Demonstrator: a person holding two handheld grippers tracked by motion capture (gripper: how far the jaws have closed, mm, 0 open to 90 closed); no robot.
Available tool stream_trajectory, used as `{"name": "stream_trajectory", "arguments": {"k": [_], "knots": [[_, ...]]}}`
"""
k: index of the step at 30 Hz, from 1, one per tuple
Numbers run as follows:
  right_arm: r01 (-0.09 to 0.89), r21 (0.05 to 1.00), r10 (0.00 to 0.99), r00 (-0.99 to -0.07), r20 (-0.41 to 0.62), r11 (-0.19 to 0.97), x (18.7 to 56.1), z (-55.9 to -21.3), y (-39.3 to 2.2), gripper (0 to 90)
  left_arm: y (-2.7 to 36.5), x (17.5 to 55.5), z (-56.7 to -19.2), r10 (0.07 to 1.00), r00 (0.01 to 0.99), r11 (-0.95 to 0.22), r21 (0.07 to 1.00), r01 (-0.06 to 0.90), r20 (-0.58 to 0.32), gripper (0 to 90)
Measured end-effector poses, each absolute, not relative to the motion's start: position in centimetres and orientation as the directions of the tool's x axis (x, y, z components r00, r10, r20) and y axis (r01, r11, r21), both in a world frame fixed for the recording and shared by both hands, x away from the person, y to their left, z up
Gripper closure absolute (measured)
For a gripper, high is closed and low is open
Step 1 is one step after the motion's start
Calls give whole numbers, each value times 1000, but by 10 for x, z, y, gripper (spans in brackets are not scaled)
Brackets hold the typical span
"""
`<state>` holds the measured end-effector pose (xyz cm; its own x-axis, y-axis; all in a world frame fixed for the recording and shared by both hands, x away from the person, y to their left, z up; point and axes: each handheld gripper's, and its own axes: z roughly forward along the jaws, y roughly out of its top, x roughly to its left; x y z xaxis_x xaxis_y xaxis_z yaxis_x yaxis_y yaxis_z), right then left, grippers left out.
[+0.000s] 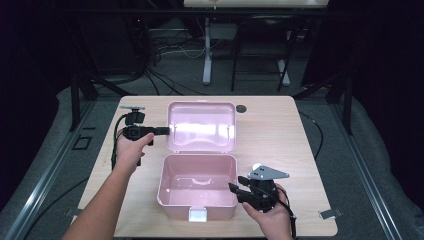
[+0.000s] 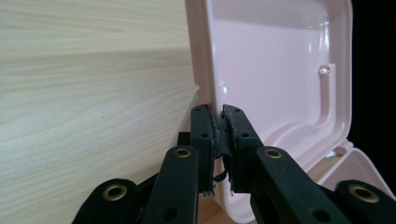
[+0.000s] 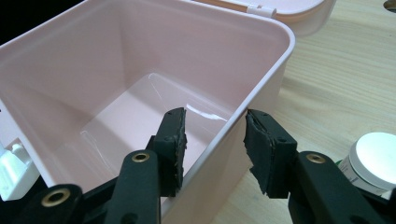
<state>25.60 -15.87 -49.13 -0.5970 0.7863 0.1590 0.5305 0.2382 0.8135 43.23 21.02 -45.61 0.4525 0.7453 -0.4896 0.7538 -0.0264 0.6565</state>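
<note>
A pink plastic box (image 1: 197, 186) stands open at the table's front middle, and its inside is bare. Its hinged lid (image 1: 201, 125) leans back behind it. My left gripper (image 1: 164, 131) is shut on the lid's left rim; in the left gripper view the two pads (image 2: 204, 133) pinch the thin pink edge of the lid (image 2: 280, 70). My right gripper (image 1: 234, 188) is open and straddles the box's right wall. In the right gripper view one finger (image 3: 173, 144) is inside the box (image 3: 116, 107) and the other is outside, neither pressing the wall.
A small jar with a white cap (image 3: 376, 161) stands on the table just right of the box, next to my right hand (image 1: 256, 167). A white latch (image 1: 198, 215) sits on the box's front. A dark round hole (image 1: 241, 108) marks the wooden table (image 1: 280, 135) behind the lid.
</note>
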Motion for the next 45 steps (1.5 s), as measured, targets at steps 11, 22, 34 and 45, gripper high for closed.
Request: {"name": "stream_trajectory", "arguments": {"k": [11,22,34,45], "knots": [[533,813,788,-594,163,234,256,-492,-158,584,211,436,-464,746,415,6,628,778,-521,833],[533,813,788,-594,163,234,256,-492,-158,584,210,437,-466,751,394,17,612,791,-530,833],[536,813,789,-592,168,229,256,-492,-158,584,210,437,-467,751,390,16,605,796,-534,830],[534,814,790,-591,164,230,255,-492,-158,588,211,438,-470,755,383,10,593,805,-532,823]]}}
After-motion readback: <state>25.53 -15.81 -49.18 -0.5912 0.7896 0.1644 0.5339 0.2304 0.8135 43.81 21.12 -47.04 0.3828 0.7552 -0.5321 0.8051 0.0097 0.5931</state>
